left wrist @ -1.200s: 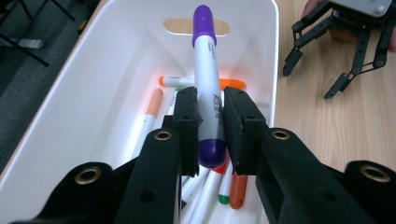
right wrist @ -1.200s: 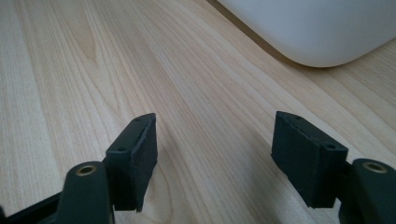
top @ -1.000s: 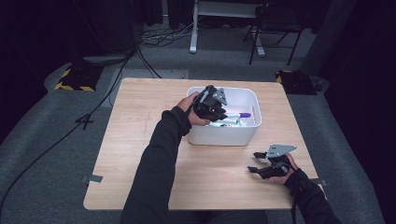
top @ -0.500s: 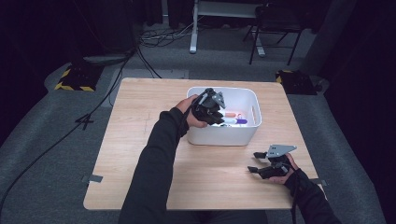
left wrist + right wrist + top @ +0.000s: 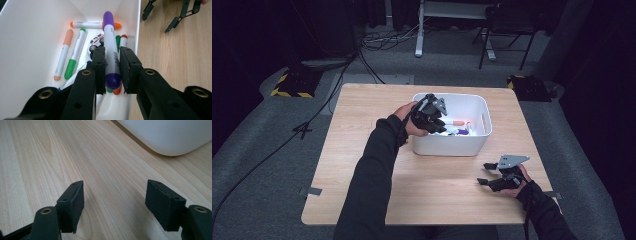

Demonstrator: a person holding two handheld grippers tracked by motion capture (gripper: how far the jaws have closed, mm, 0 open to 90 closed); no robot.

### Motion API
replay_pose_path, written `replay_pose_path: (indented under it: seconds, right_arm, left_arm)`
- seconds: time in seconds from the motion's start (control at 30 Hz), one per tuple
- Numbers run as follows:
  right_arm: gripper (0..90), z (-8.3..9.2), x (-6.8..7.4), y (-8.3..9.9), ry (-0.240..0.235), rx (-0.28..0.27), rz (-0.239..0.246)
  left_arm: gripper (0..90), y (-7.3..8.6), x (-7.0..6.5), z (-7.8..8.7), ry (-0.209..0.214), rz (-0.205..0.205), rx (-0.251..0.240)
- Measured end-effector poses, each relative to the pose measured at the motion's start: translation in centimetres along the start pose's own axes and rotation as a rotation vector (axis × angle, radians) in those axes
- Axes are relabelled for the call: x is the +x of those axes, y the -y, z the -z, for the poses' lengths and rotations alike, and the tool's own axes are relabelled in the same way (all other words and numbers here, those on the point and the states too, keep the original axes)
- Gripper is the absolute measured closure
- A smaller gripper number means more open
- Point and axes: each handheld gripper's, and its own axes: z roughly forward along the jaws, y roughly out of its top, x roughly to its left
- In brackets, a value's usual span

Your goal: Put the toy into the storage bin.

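Your left tool (image 5: pixel 112 67) is pinching a purple marker (image 5: pixel 110 50) across its barrel, near the lower cap, with both pads pressed on it; the marker points away along the jaws. In the high view this tool (image 5: pixel 430 116) sits over the left part of the white bin (image 5: pixel 477 142). Below the held marker, on the bin floor, lie an orange marker (image 5: pixel 85 24), a peach one (image 5: pixel 63 53), a green one (image 5: pixel 75 56) and a small toy car (image 5: pixel 96 42). Your right tool (image 5: pixel 115 205) has its jaws spread with nothing between them, resting low over the bare tabletop (image 5: pixel 37 157) just in front of the bin. Judgement: one marker is gripped, whether coming out or going in cannot be told; several more lie in the bin.
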Motion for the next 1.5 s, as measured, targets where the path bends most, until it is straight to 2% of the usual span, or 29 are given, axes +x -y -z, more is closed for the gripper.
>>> replay_pose_path:
  seconds: [0.1, 0.2, 0.3, 0.33, 0.4, 0.53, 0.6, 0.67, 0.73, 0.77, 0.8, 0.83, 0.9, 0.97, 1.0, 1.1, 1.2, 1.37, 1.4, 1.43, 1.47, 1.5]
  right_arm:
    - [32.0, 0.0, 0.0, 0.0, -0.001, 0.001, 0.001]
    - [32.0, 0.0, 0.0, 0.0, 0.000, 0.002, 0.002]
    - [32.0, 0.0, 0.0, 0.0, -0.001, 0.001, 0.001]
    - [32.0, 0.0, 0.0, 0.0, -0.001, 0.000, -0.001]
    - [32.0, 0.0, 0.0, 0.0, -0.001, 0.001, 0.000]
    - [32.0, 0.0, 0.0, 0.0, 0.000, 0.001, -0.004]
    - [32.0, 0.0, 0.0, 0.0, 0.001, 0.001, -0.004]
    - [32.0, 0.0, 0.0, 0.0, 0.001, 0.003, -0.007]
    - [32.0, 0.0, 0.0, 0.0, -0.001, 0.001, 0.002]
    - [32.0, 0.0, 0.0, 0.0, -0.001, 0.001, 0.001]
    - [32.0, 0.0, 0.0, 0.0, 0.001, 0.005, -0.011]
    - [32.0, 0.0, -0.1, 0.0, -0.002, -0.003, 0.001]
    - [32.0, 0.0, 0.0, 0.0, 0.001, 0.003, -0.007]
    - [32.0, 0.0, 0.0, 0.0, 0.003, 0.002, -0.005]
    - [32.0, 0.0, 0.0, 0.0, 0.000, 0.003, -0.009]
    - [32.0, 0.0, -0.1, 0.0, -0.002, -0.001, -0.001]
    - [32.0, 0.0, 0.0, 0.0, 0.002, 0.003, -0.008]
    - [32.1, 0.0, 0.0, 0.0, 0.001, 0.003, -0.009]
    - [32.0, 0.0, 0.0, 0.0, 0.000, 0.004, -0.009]
    - [32.1, 0.0, 0.0, 0.0, 0.000, 0.001, -0.005]
    - [32.0, 0.0, 0.0, 0.0, 0.001, 0.004, -0.010]
    - [32.0, 0.0, 0.0, 0.0, 0.001, 0.003, -0.008]
  left_arm:
    - [72.1, 0.1, -0.1, 0.2, -0.030, 0.013, -0.015]
    - [71.4, 0.1, 0.0, 0.3, -0.026, 0.002, -0.017]
    - [70.7, 0.2, 0.0, 0.5, -0.030, 0.011, -0.025]
    - [69.8, 0.2, -0.1, 0.5, -0.050, 0.012, -0.034]
    - [69.3, 0.3, 0.0, 0.8, -0.039, 0.013, -0.049]
    - [62.6, 0.7, -0.1, 1.4, -0.098, 0.033, -0.074]
    - [59.8, 1.0, 0.1, 2.1, -0.093, 0.041, -0.086]
    - [56.2, 1.4, 0.0, 2.7, -0.147, 0.056, -0.105]
    - [49.7, 2.0, -0.1, 3.4, -0.166, 0.084, -0.139]
    - [49.7, 2.3, -0.1, 3.7, -0.181, 0.088, -0.139]
    - [47.4, 2.6, -0.2, 4.0, -0.190, 0.122, -0.164]
    - [44.2, 2.9, -0.3, 4.3, -0.206, 0.137, -0.174]
    - [39.0, 3.6, -0.3, 4.9, -0.234, 0.131, -0.162]
    - [32.6, 4.5, -0.4, 5.3, -0.249, 0.151, -0.168]
    - [30.4, 4.9, -0.5, 5.6, -0.277, 0.160, -0.174]
    - [25.6, 6.1, -0.8, 6.6, -0.299, 0.196, -0.210]
    - [22.3, 7.3, -1.3, 7.4, -0.342, 0.218, -0.223]
    - [20.2, 9.8, -1.7, 8.6, -0.365, 0.251, -0.275]
    - [20.1, 10.3, -1.7, 8.6, -0.363, 0.271, -0.279]
    - [20.1, 10.7, -1.7, 8.7, -0.373, 0.273, -0.271]
    - [19.9, 11.1, -1.8, 8.6, -0.366, 0.295, -0.289]
    - [19.9, 11.6, -1.8, 8.5, -0.363, 0.300, -0.283]
